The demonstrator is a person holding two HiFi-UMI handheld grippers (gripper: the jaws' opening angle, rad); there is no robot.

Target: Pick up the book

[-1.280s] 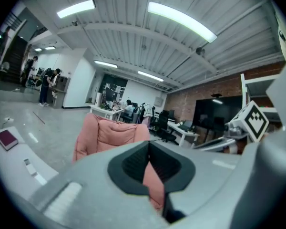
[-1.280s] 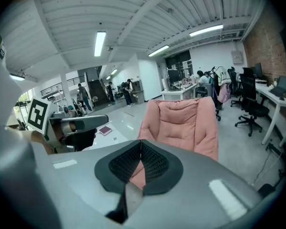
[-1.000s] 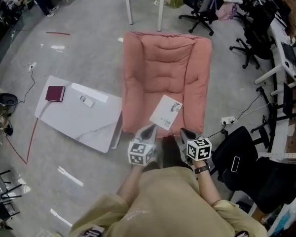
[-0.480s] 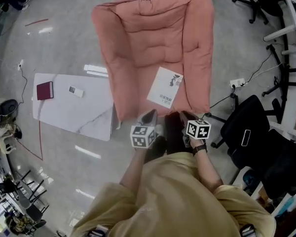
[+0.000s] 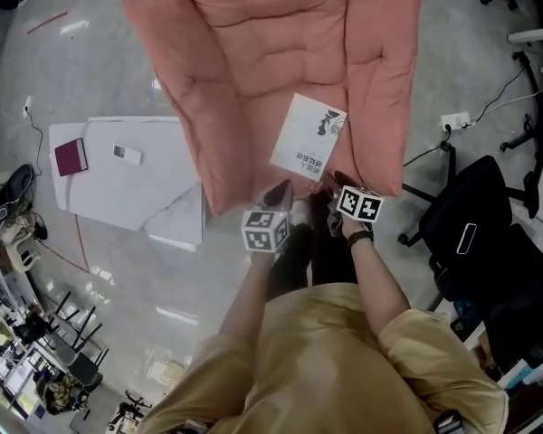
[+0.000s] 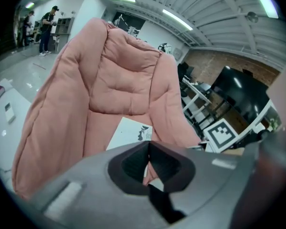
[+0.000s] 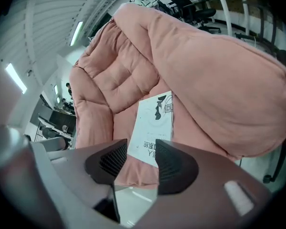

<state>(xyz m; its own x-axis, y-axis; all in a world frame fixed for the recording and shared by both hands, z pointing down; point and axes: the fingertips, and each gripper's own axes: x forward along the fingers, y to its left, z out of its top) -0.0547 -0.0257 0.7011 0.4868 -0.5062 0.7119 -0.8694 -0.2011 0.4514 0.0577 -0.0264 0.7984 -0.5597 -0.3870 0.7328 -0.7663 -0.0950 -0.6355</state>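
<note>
Grey polished floor [image 5: 100, 70], open office space, w/ a big pink padded lounge chair [image 5: 253, 52] in the middle; everything below is placed re. that chair.

Book [image 5: 309, 137]: white cover w/ dark print, lying flat on the chair's seat, front part, up against the side bolster on the picture-right. It sits skewed to the seat, one corner toward the front edge. Nothing touches it.

Left gripper [image 6: 148, 144]: just off the chair's front edge, pointing down at the seat. Jaw tips meet, nothing btwn them, closed & empty. The book is beyond the tips, apart from them.

Right gripper [image 7: 140, 149]: also at the chair's front edge, beside the left one and closer to the book's near corner. Jaws are parted & opening, the pads pressing nothing. The book shows through the gap but lies further on, not btwn the pads.

Picture-left of the chair, touching or nearly touching its side: low white marble-look table [image 5: 118, 193], w/ a maroon notebook [image 5: 70, 156] and a small white device [image 5: 127, 155] on top, both well apart from the book.

Picture-right of the chair: black office chair [image 5: 475, 233], and a white power strip [image 5: 456, 120] on the floor.
</note>
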